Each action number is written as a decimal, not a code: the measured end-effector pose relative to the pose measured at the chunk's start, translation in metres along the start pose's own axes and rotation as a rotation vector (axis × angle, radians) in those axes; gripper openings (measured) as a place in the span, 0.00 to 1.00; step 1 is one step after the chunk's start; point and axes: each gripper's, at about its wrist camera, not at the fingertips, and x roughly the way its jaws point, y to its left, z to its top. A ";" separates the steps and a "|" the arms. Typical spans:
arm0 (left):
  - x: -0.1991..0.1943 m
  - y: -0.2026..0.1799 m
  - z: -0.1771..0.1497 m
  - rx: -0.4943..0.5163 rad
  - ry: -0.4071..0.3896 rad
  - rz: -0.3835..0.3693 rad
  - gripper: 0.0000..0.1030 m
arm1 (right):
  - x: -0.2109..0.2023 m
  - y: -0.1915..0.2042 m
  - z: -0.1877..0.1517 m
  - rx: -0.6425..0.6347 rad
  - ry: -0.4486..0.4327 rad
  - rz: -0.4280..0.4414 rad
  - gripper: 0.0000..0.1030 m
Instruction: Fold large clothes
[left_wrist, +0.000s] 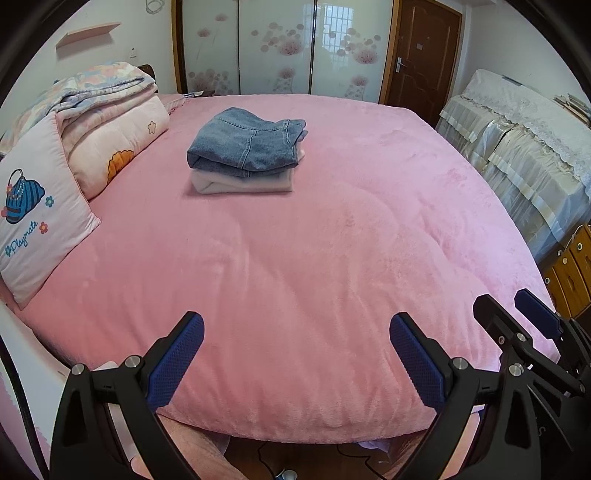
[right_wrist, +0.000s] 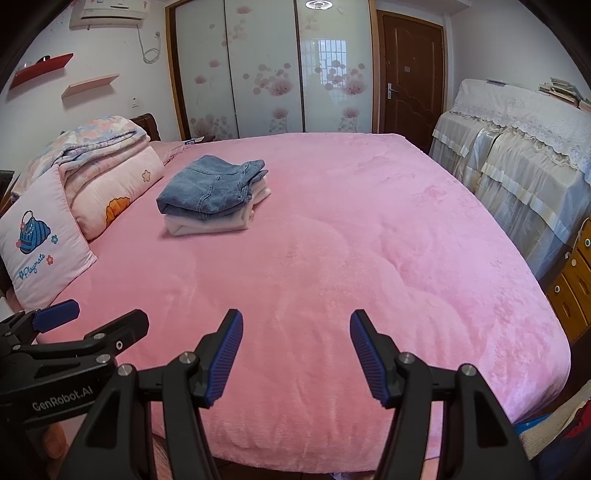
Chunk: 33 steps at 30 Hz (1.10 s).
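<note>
Folded blue jeans (left_wrist: 247, 142) rest atop a folded white garment (left_wrist: 242, 183) on the pink bed (left_wrist: 314, 258), near the pillows (left_wrist: 37, 218). Left hand-held gripper (left_wrist: 295, 328) and right hand-held gripper (right_wrist: 296, 325) — jaws apart, empty — hover over the near edge.

Pink-covered bed (left_wrist: 295, 277); floral wardrobe (left_wrist: 280, 48); brown door (left_wrist: 421, 55); perhaps wooden floor.

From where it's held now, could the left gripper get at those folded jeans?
Probably yes, after a long reach: the left gripper is open and empty at the near edge, and only bare pink blanket lies before the jeans.
</note>
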 end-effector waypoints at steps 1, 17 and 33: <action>0.001 0.000 0.000 0.000 0.002 0.002 0.97 | 0.000 0.000 0.000 0.000 0.000 0.001 0.59; 0.018 -0.002 0.003 0.014 0.040 0.012 0.97 | 0.016 -0.010 -0.001 0.010 0.021 0.007 0.59; 0.037 -0.005 0.008 0.020 0.075 0.013 0.97 | 0.033 -0.014 -0.001 0.024 0.051 0.003 0.59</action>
